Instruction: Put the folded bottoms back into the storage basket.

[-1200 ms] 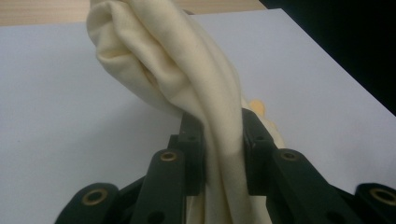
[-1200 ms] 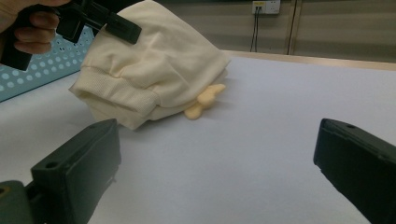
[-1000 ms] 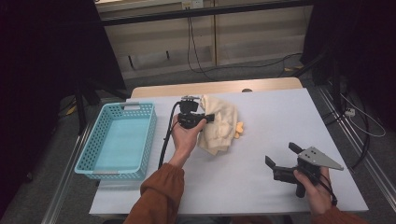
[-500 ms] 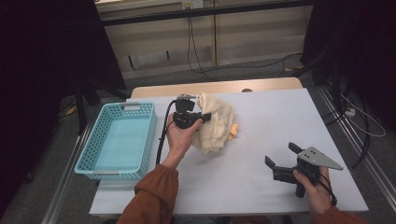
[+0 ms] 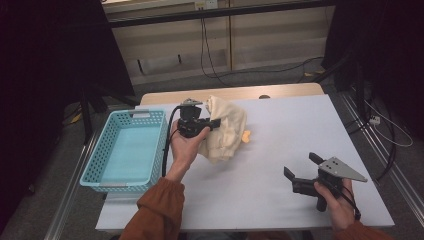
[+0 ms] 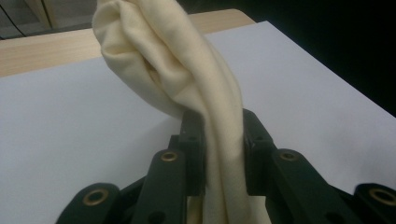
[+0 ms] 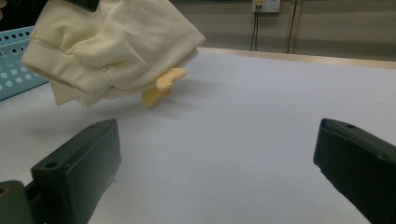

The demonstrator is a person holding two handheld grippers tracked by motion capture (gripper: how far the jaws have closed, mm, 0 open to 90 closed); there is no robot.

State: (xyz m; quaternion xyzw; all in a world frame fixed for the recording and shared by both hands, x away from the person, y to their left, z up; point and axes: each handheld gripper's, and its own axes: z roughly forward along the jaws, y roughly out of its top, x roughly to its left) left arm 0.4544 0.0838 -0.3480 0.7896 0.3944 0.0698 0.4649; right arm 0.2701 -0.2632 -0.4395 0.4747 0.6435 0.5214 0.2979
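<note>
A cream-coloured garment hangs bunched above the white table top, with my left gripper shut on a fold of it. In the left gripper view the cream garment rises between the two black jaws, which pinch it tight. From the right gripper view the cream garment hangs clear of the table, with a small yellow-orange piece at its lower edge. My right gripper rests low at the near right of the table, open and with nothing between its jaws.
A light blue plastic basket stands at the table's left edge, beside the left forearm. The white table top stretches between the two grippers. Cables and dark stands lie on the floor behind the table.
The left gripper has lifted the cream garment higher and drawn it slightly toward the basket. The right gripper has stayed where it was.
</note>
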